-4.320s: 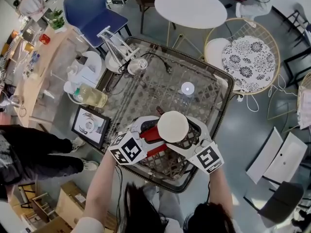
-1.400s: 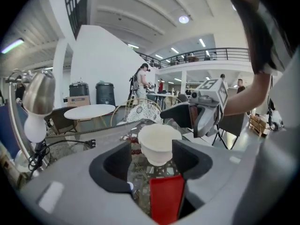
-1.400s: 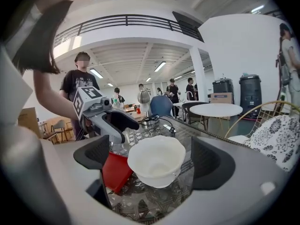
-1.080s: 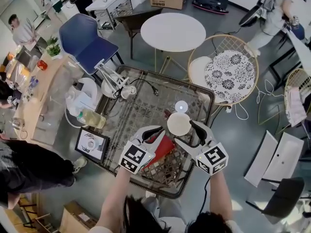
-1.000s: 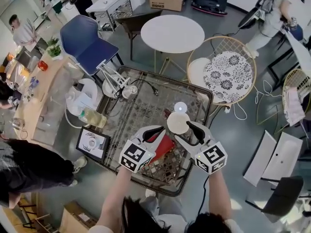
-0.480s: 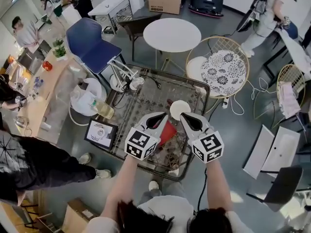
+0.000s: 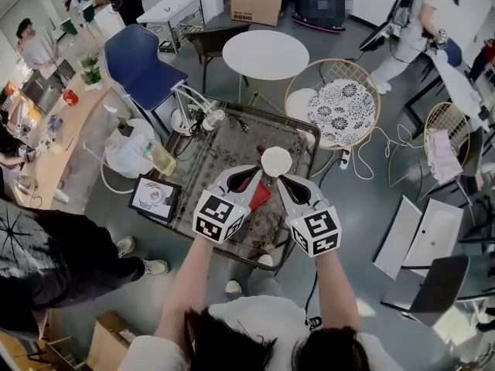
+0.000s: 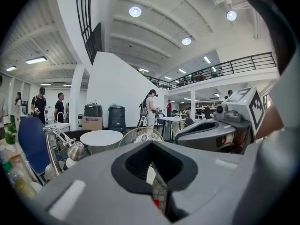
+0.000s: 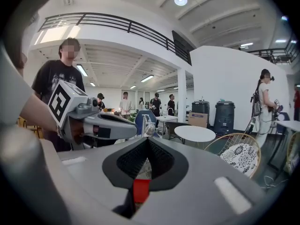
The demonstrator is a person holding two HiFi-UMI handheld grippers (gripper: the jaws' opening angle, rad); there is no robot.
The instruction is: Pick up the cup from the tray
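Note:
The white cup (image 7: pixel 276 161) stands upright on the glass table (image 7: pixel 232 141), seen from above, just beyond both gripper tips. A red object (image 7: pixel 260 195) lies lower down between the grippers, on the dark woven tray (image 7: pixel 267 234). My left gripper (image 7: pixel 247 175) and right gripper (image 7: pixel 283 181) are lifted side by side, near the head camera. Neither touches the cup. In the left gripper view the left gripper (image 8: pixel 152 172) has its jaws together, with the right gripper (image 8: pixel 206 132) alongside. The right gripper (image 9: pixel 146 165) also shows its jaws together, with nothing held.
Behind the table stand a blue chair (image 7: pixel 143 60), a round white table (image 7: pixel 265 54) and a wire chair with a patterned cushion (image 7: pixel 334 107). A desk lamp (image 7: pixel 195 108) and a framed picture (image 7: pixel 151 198) sit at the left. A person in black (image 7: pixel 54 246) stands nearby.
The cup, earlier up between the grippers, now stands on the table. Both grippers have closed, lifted away from it and drawn together, and the head view has pulled back.

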